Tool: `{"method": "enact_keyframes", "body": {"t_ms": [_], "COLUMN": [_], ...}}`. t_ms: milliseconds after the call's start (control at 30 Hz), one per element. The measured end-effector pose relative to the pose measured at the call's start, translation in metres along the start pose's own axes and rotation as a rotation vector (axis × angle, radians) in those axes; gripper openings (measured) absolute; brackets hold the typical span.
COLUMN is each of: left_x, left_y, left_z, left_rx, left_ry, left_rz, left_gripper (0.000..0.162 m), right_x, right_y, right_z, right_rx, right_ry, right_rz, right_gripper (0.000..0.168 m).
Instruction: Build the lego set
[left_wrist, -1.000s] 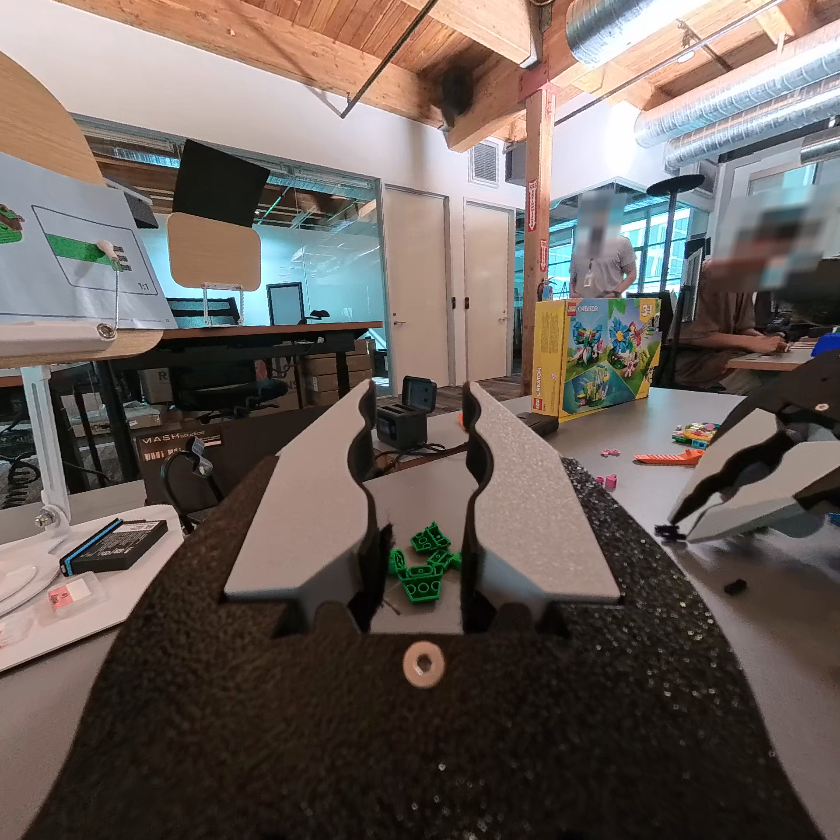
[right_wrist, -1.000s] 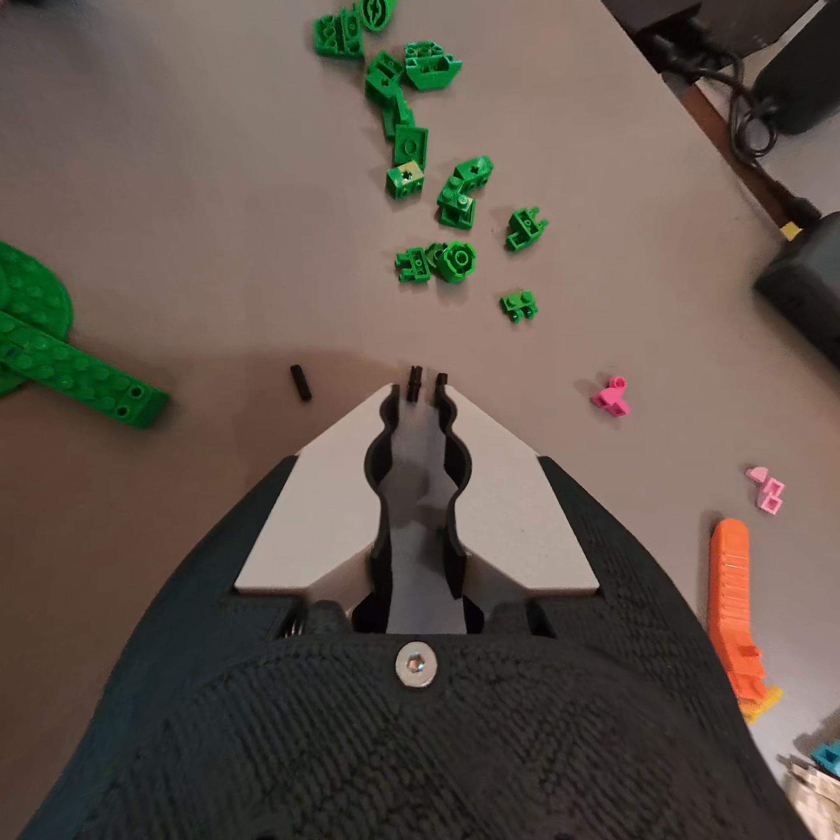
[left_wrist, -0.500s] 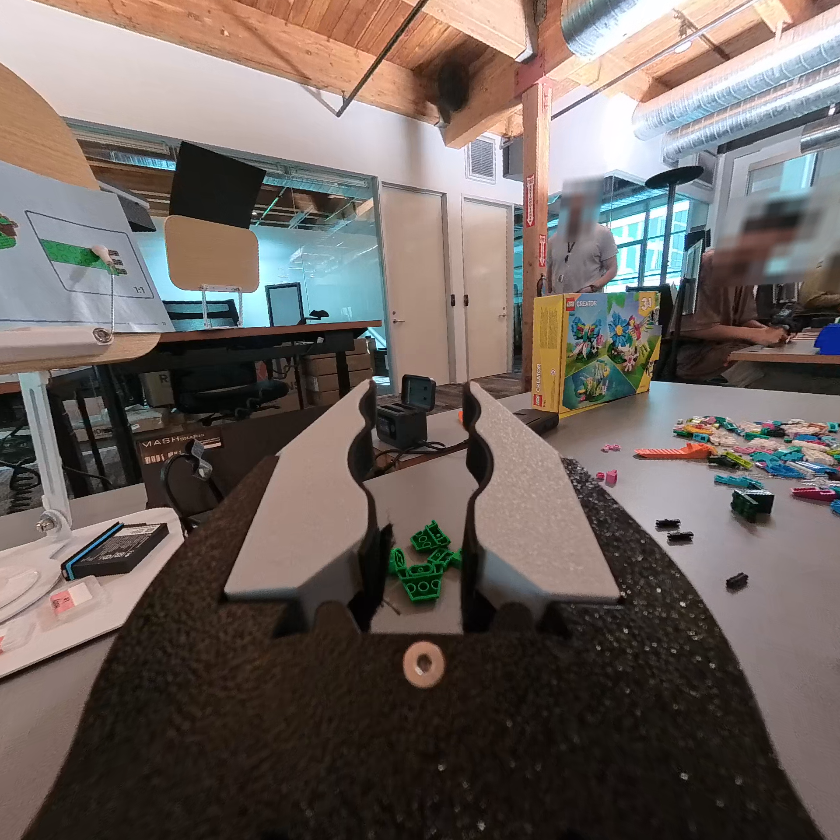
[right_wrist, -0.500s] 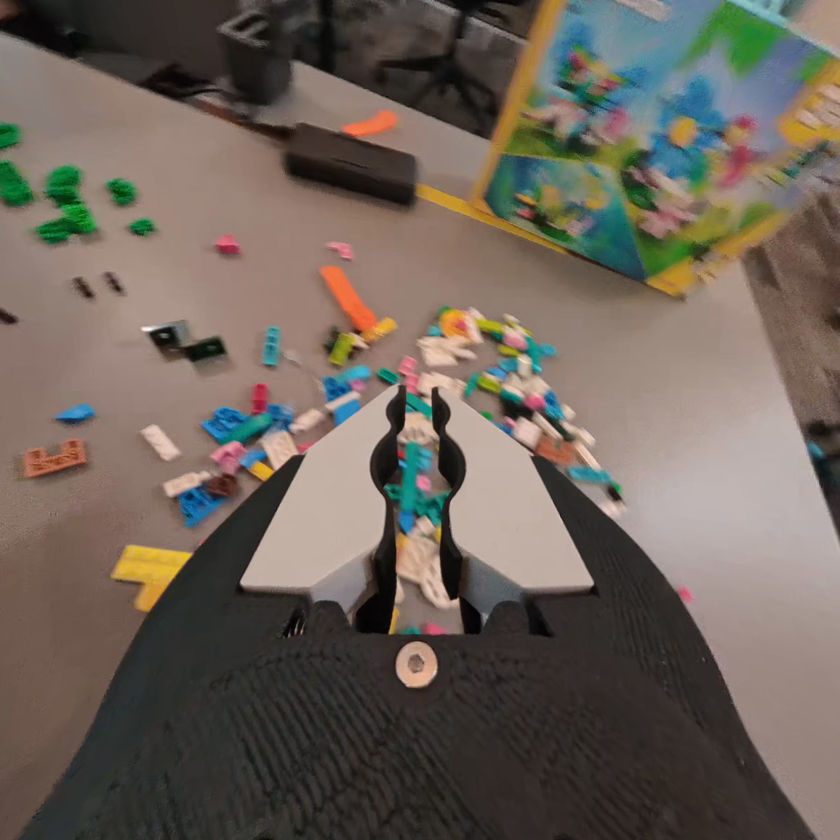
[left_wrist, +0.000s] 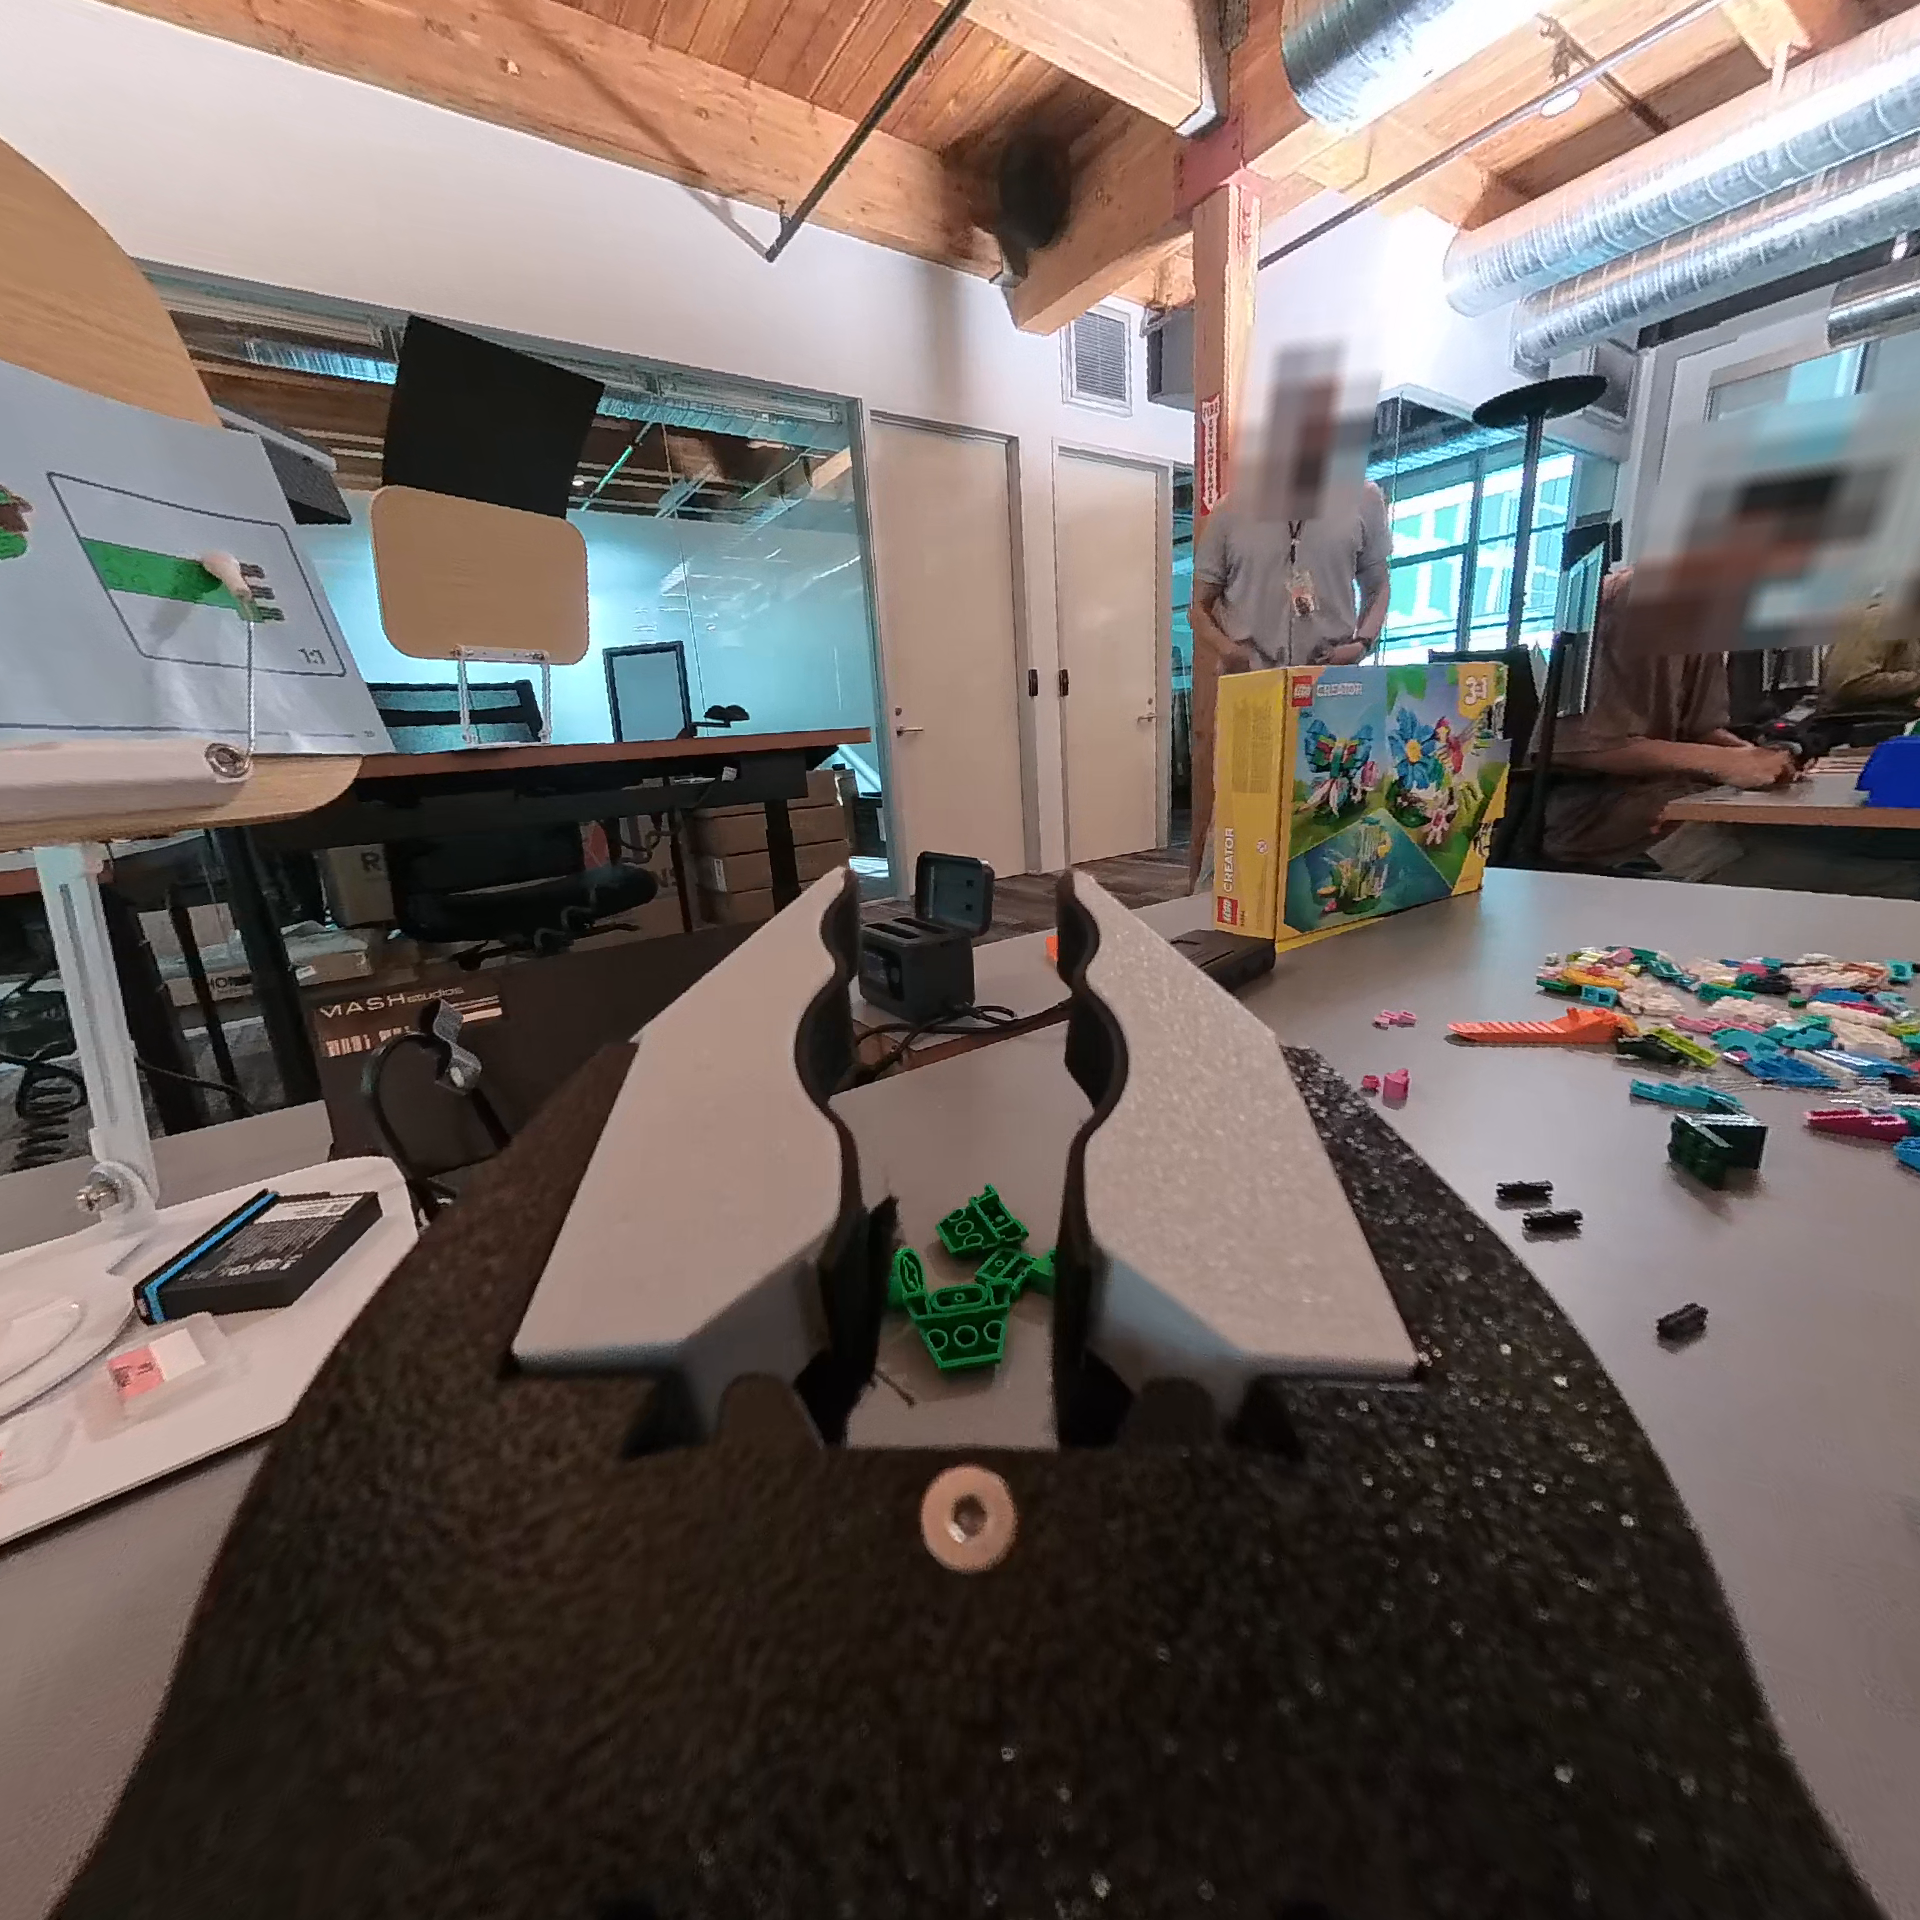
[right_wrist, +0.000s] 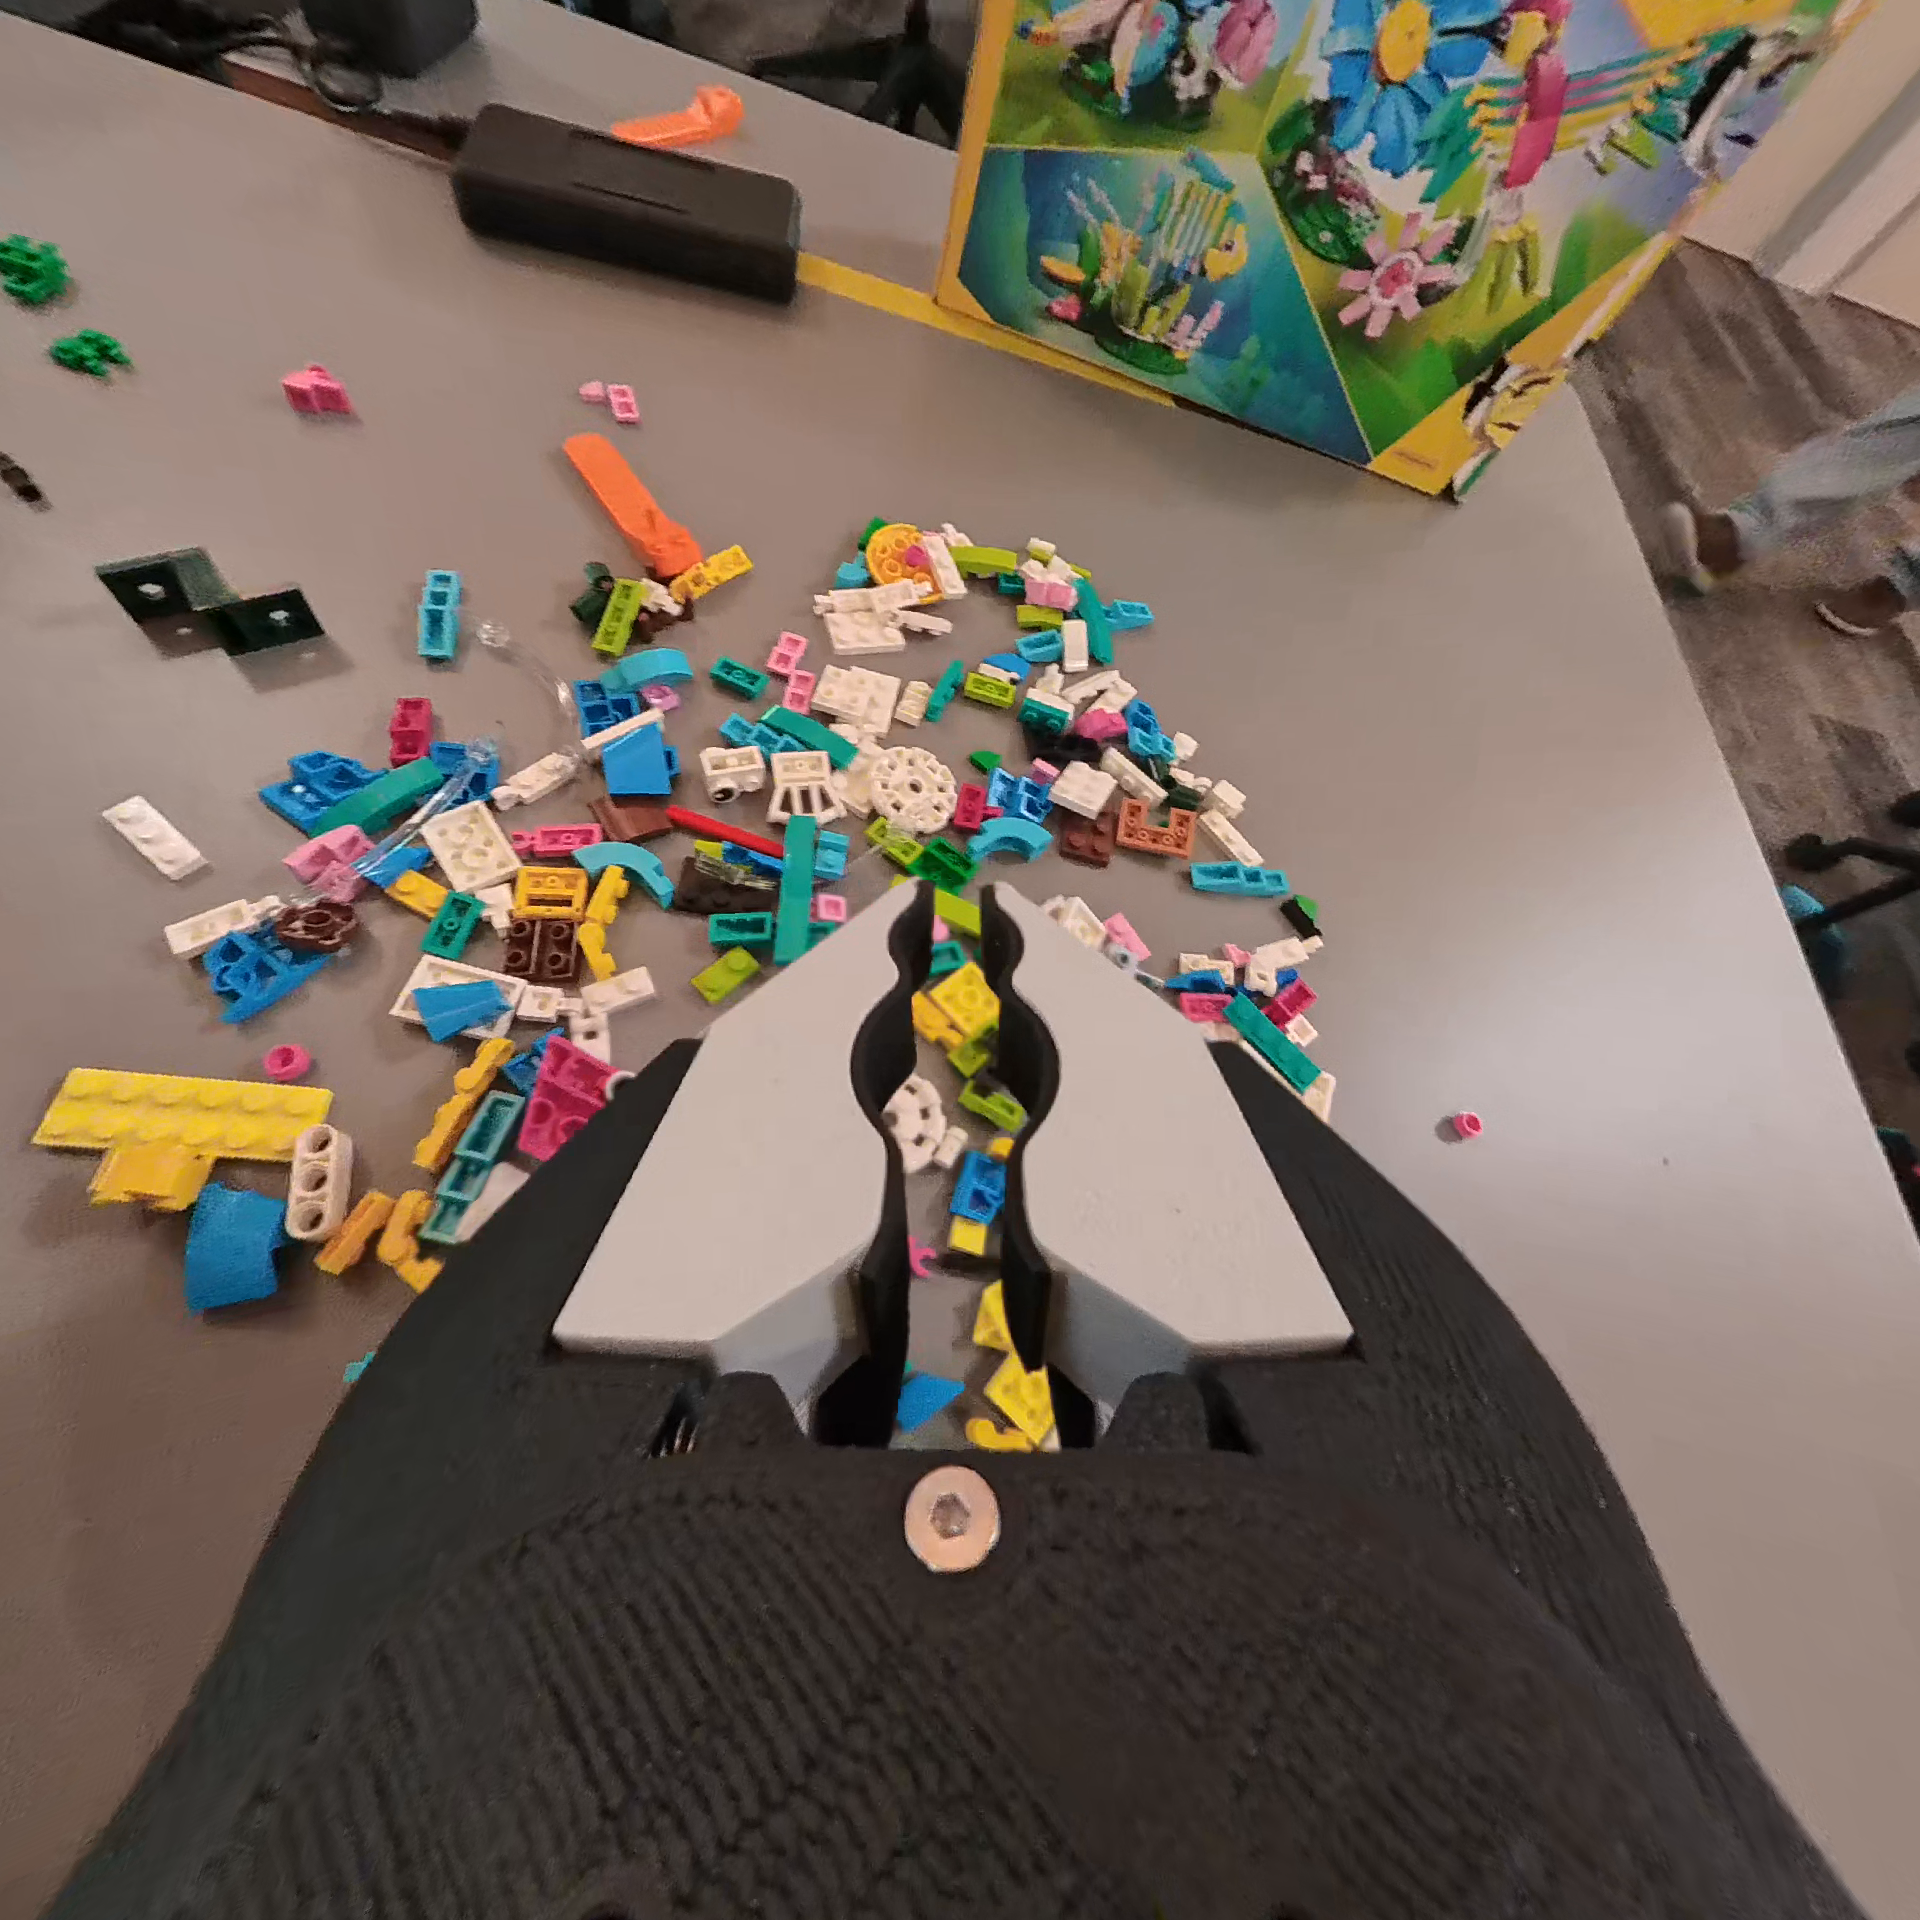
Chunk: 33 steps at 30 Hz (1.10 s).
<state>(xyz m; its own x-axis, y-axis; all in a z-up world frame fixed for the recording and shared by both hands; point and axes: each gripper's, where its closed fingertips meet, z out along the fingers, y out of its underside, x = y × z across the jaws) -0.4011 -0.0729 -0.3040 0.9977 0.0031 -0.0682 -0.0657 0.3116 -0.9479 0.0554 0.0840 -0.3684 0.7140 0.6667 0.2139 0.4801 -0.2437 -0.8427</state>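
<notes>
Printed yellow set box (left_wrist: 1361, 800) behind loose bricks (right_wrist: 831, 769), writing omitted

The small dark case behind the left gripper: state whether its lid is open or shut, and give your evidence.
Open. The small dark case has its lid tipped up and back, exposing slots in the top of its body.

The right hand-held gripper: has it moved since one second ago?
Yes. The right hand-held gripper left the green pieces and now hangs over the mixed pile.

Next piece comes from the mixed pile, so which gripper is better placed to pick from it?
Right. The right gripper hangs open directly over the mixed pile; the left gripper points at green pieces, away from it.
</notes>
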Motion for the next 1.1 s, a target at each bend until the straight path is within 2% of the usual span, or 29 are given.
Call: {"method": "enact_keyframes", "body": {"t_ms": [400, 600, 733, 833, 967, 1100], "left_x": [-0.001, 0.000, 0.000, 0.001, 0.002, 0.004], "left_y": [-0.001, -0.002, -0.002, -0.003, -0.003, -0.004], "left_z": [-0.001, -0.002, -0.003, -0.004, -0.004, -0.006], "left_rx": [0.010, 0.013, 0.014, 0.015, 0.014, 0.017], "left_ry": [0.005, 0.012, 0.016, 0.022, 0.022, 0.022], "left_rz": [-0.018, -0.021, -0.021, -0.024, -0.023, -0.014], "left_gripper": [0.035, 0.035, 0.035, 0.035, 0.035, 0.034], "right_x": [0.068, 0.077, 0.090, 0.095, 0.095, 0.084], "right_y": [0.026, 0.036, 0.054, 0.064, 0.055, 0.050], "right_z": [-0.026, -0.022, -0.025, -0.029, -0.042, -0.049], "right_rx": [-0.012, 0.034, -0.005, -0.036, -0.045, -0.066], "right_ry": [0.246, 0.241, 0.300, 0.286, 0.252, 0.180], "right_rz": [0.173, 0.265, 0.271, 0.302, 0.218, 0.188], "right_gripper": [0.011, 0.023, 0.024, 0.024, 0.027, 0.020]}}
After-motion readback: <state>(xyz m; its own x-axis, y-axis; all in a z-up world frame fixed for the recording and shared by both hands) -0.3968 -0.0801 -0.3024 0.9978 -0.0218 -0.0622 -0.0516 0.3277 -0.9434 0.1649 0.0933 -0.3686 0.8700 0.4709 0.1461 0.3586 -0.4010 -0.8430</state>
